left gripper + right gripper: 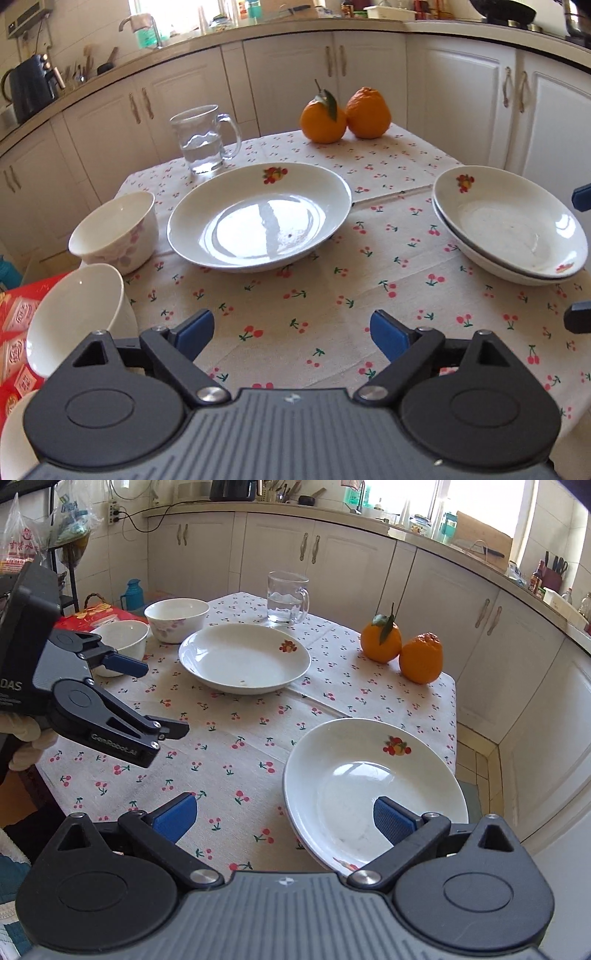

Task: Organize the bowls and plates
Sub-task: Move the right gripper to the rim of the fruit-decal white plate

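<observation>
Holding both grippers agape, you grip nothing — left gripper point(291, 334) over bare cloth, right gripper point(284, 818) straddling the stacked plates' point(373, 794) near rim, its edge cut off.

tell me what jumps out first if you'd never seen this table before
Two bright oranges sit side by side at the far edge of the cherry-print tablecloth, the strongest colour in view. A white plate with a fruit motif lies mid-table, and a stack of matching plates sits near the table's right edge. A glass mug of water stands behind the middle plate, two white bowls to its left.
</observation>
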